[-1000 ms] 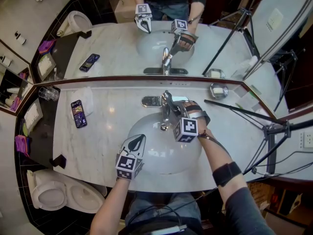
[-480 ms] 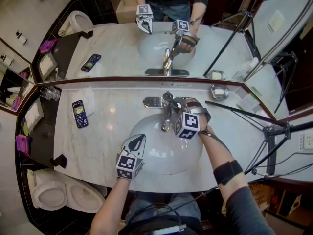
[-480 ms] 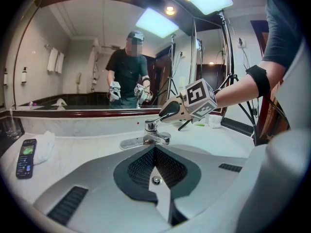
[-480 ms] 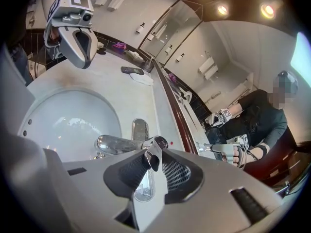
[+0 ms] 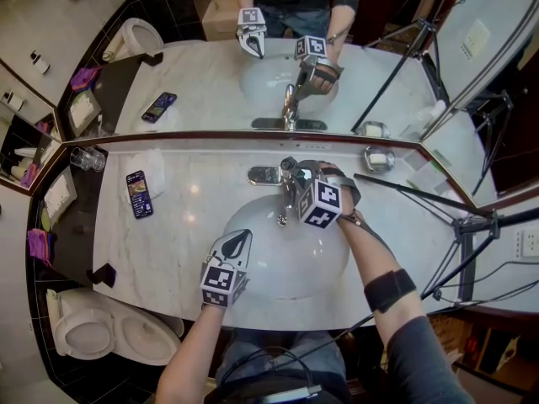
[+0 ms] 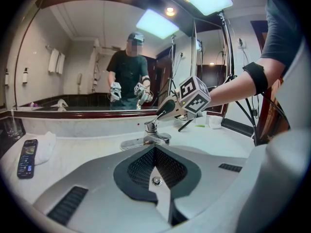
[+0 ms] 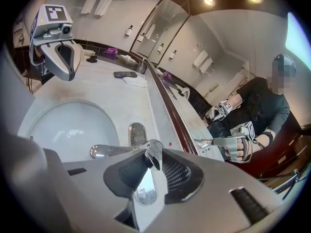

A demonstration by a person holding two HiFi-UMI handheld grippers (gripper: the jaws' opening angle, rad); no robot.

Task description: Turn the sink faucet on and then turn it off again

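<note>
**A:** Start at the left. What's there?

**B:** A glass (image 5: 82, 159) and a phone (image 5: 138, 194) sit on the worktop (image 5: 185, 225), both well apart from the sink (image 5: 274, 269). Neither is in the way.

**A:** And the left tool?

**B:** The left tool (image 5: 239, 241) hovers over the sink's near left edge. Its jaws are together and there is nothing between them.

**A:** Where's the faucet?

**B:** The faucet (image 6: 151, 130) stands at the back of the sink, just below the mirror. The right tool (image 7: 151, 160) is clamped on its lever (image 6: 165, 108), with a pad pressing on each side near the tip. The lever tilts upward. I can make out no stream from the spout (image 7: 104, 151).

**A:** What could go wrong from here?

**B:** The lever is smooth, tapered chrome, and the hold is close to its end. If the wrist rolls while lifting, I think the pads could slide off the tip. If it's lifted too far, the water may hit the sink hard and splash across the worktop towards the phone. Later, a push down that goes crooked might leave the faucet dripping, so the "off" half wouldn't really be finished.
</note>
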